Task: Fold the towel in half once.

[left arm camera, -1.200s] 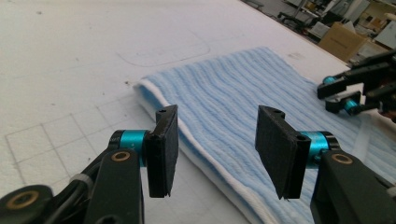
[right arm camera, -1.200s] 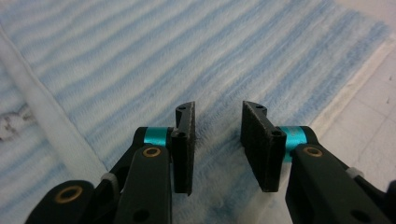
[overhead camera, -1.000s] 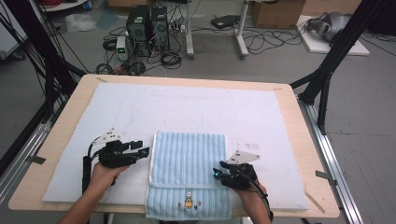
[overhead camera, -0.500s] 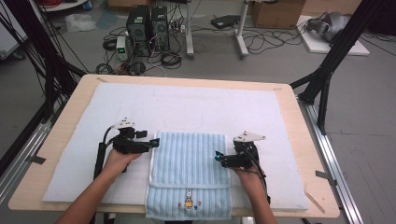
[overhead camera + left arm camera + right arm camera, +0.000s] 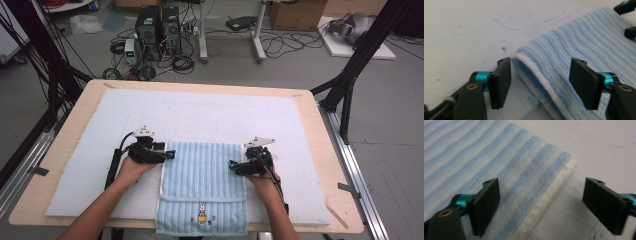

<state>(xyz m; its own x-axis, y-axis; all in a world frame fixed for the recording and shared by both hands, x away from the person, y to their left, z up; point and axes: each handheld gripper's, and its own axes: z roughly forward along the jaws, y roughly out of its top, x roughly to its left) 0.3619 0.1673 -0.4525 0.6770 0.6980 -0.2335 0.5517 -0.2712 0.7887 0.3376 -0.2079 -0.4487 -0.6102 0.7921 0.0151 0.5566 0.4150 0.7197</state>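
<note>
A light blue striped towel [image 5: 202, 185], folded, lies on the white mat near the table's front edge, a small embroidered figure on its near flap. My left gripper [image 5: 167, 156] is at the towel's far left corner and the right gripper [image 5: 233, 165] at its far right edge. In the left gripper view the jaws [image 5: 541, 72] straddle the towel's white-trimmed edge [image 5: 579, 40] without touching it. In the right gripper view the jaws [image 5: 541, 195] straddle the white hem of the towel [image 5: 486, 157], also apart from it. Both pairs of jaws have just been closing.
The white mat [image 5: 200, 110] covers most of the wooden table [image 5: 75, 107]. Black frame posts stand at the table's left and right sides. Computers and cables lie on the floor beyond. The right gripper's jaw tips [image 5: 626, 7] show across the towel.
The left gripper has shifted right to the towel's corner. The right gripper has moved away from the person along the towel's right edge. Both sets of jaws stand wider than a second ago.
</note>
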